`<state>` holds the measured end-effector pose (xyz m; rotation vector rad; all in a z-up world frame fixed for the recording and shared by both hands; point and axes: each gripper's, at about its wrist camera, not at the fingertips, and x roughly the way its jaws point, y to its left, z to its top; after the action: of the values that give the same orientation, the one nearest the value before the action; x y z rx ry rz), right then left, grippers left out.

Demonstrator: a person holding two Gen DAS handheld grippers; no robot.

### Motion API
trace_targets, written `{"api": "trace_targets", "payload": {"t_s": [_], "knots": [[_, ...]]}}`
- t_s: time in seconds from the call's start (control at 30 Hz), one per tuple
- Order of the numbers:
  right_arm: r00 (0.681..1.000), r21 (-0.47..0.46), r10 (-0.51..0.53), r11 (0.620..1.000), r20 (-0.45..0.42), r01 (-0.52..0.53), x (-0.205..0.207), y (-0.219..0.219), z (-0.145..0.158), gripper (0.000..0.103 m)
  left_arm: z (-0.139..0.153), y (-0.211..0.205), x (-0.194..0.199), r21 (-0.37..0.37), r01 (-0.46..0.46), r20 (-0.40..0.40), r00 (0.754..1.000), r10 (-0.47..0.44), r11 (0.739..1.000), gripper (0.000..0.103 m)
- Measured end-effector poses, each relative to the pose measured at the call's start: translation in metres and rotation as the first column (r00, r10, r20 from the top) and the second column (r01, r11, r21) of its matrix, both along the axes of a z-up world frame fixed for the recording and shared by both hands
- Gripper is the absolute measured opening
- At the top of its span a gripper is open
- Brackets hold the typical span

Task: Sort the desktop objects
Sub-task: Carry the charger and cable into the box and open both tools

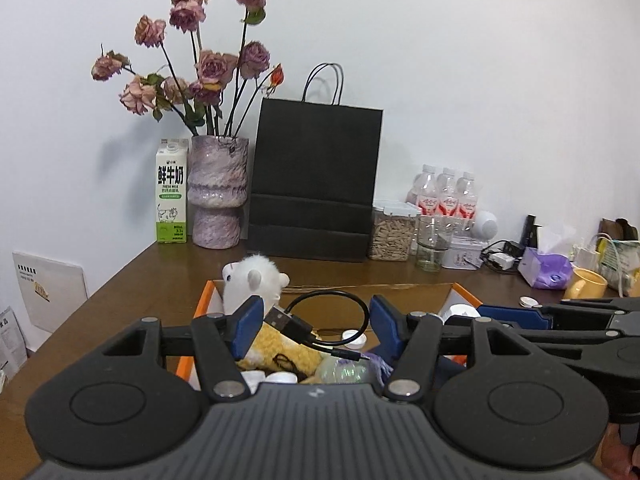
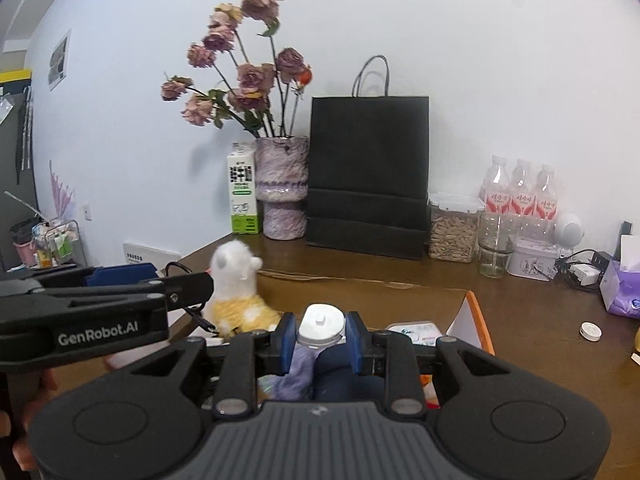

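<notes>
An open cardboard box [image 1: 460,292] with orange edges sits on the brown desk. Inside it are a white and yellow plush toy [image 1: 256,280], several white caps and other small items. My left gripper [image 1: 316,320] hovers over the box, its blue pads pressing on a looped black USB cable [image 1: 296,322] that hangs in the air. To the right, my right gripper [image 2: 321,340] is shut on a small white-capped bottle [image 2: 322,322], and a purple cloth [image 2: 298,372] lies below it. The left gripper [image 2: 172,280] also shows at the left of the right wrist view, next to the plush toy [image 2: 236,280].
Along the back wall stand a milk carton [image 1: 172,196], a purple vase of dried roses [image 1: 218,192], a black paper bag [image 1: 314,184], a seed jar [image 1: 392,232], a glass [image 1: 434,246] and water bottles [image 1: 446,192]. A tissue pack [image 1: 546,270], yellow mug [image 1: 588,284] and loose white cap [image 2: 591,331] lie to the right.
</notes>
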<state>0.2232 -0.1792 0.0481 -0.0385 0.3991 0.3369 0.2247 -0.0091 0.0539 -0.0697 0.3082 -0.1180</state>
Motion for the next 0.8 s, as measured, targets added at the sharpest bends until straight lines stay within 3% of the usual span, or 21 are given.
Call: {"api": "trace_targets", "payload": {"t_s": [0.27, 0.47, 0.63, 0.67, 0.73, 0.8], "knots": [[0.998, 0.022, -0.031, 0.999, -0.052, 0.032, 0.055, -0.010, -0.022, 0.025, -0.026, -0.003, 0.046, 0.008, -0.041, -0.057, 0.997, 0.042, 0.999, 0.060], [0.995, 0.016, -0.034, 0.999, -0.098, 0.035, 0.067, -0.014, -0.044, 0.026, -0.050, -0.005, 0.061, 0.055, -0.043, -0.116, 0.992, 0.049, 0.998, 0.060], [0.995, -0.011, -0.034, 0.999, -0.097, 0.033, 0.066, -0.009, -0.050, 0.028, -0.053, -0.007, 0.057, 0.075, -0.048, -0.095, 0.994, 0.055, 0.996, 0.065], [0.994, -0.013, -0.041, 0.999, -0.100, 0.040, 0.066, -0.009, -0.051, 0.034, -0.053, -0.007, 0.055, 0.075, -0.047, -0.091, 0.994, 0.053, 0.996, 0.068], [0.994, -0.011, -0.051, 0.999, -0.094, 0.050, 0.064, -0.011, -0.050, 0.053, -0.051, -0.008, 0.053, 0.076, -0.051, -0.079, 0.995, 0.057, 0.996, 0.082], [0.995, -0.003, -0.072, 0.997, -0.075, 0.072, 0.061, -0.014, -0.048, 0.076, -0.049, -0.007, 0.050, 0.081, -0.080, -0.058, 0.995, 0.085, 0.993, 0.087]]}}
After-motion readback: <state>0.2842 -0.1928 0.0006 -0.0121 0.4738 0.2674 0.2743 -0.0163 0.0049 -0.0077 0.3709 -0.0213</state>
